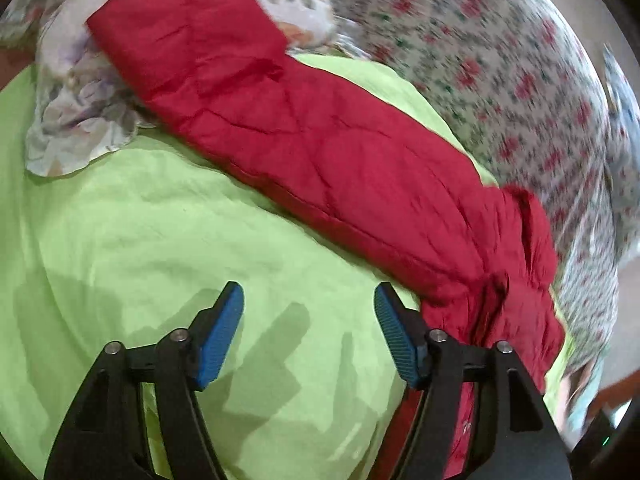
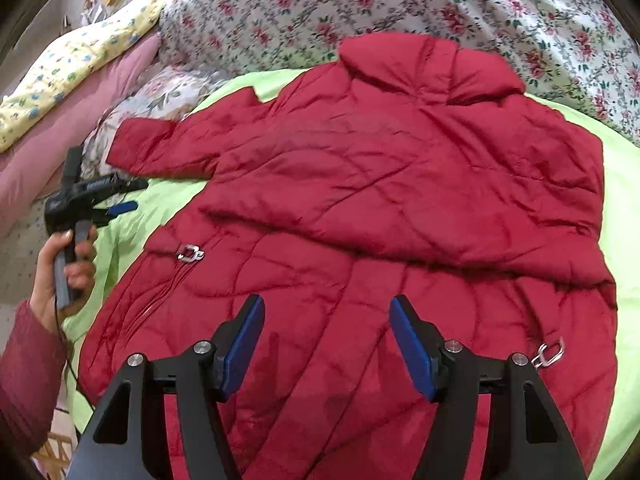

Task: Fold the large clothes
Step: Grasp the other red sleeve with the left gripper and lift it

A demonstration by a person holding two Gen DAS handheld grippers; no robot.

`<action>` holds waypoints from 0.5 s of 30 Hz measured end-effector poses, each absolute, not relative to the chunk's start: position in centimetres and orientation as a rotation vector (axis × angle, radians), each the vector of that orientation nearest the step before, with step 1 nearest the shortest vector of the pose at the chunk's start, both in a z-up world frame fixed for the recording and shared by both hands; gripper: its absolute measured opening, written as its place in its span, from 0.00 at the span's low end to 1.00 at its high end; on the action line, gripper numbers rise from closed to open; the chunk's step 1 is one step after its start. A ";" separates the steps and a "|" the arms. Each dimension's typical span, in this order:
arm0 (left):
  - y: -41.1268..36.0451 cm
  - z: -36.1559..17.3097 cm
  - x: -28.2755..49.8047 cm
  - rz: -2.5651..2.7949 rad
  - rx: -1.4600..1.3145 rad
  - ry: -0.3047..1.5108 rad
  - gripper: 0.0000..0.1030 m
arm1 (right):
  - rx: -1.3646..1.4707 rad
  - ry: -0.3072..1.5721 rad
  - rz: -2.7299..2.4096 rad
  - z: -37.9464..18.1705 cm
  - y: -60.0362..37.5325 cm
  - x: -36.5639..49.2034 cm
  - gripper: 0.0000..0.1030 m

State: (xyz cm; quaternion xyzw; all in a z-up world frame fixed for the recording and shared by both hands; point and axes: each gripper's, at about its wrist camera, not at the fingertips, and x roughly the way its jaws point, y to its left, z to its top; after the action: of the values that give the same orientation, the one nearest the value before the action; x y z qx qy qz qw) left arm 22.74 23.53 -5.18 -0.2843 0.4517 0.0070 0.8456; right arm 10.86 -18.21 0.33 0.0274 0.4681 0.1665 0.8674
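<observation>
A red quilted jacket (image 2: 360, 184) lies spread on a lime-green sheet (image 2: 624, 208), collar at the far side. One sleeve (image 1: 320, 148) stretches out sideways toward a floral pillow; the other lies folded across the body. My right gripper (image 2: 326, 308) hovers open above the jacket's lower part, with nothing between its blue pads. My left gripper (image 1: 309, 296) is open over bare green sheet (image 1: 140, 240), just beside the sleeve's shoulder end. From the right wrist view the left gripper (image 2: 134, 196) sits near the sleeve's cuff, held by a hand (image 2: 68, 268) in a dark red sleeve.
Metal buckles (image 2: 190, 254) (image 2: 548, 354) lie at the jacket's waist on both sides. A rose-print bedspread (image 2: 440, 4) covers the far side. A pale floral pillow (image 1: 76, 120), a yellow pillow (image 2: 80, 60) and a pink cushion (image 2: 60, 136) lie to the left.
</observation>
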 end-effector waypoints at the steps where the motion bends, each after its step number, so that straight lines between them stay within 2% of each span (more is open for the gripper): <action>1: 24.1 -5.2 22.8 0.027 -0.615 0.944 0.71 | 0.056 0.981 0.353 0.4 -18.1 10.7 0.65; 15: 31.9 -5.5 29.2 0.286 -0.638 0.829 0.71 | 0.047 1.008 0.399 0.1 -17.1 9.9 0.65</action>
State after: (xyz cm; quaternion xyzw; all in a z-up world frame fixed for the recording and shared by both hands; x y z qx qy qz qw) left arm 29.17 31.90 -5.54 -0.3037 0.3946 0.1361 0.8565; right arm 9.93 -17.12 0.06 0.0224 0.4798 0.1898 0.8563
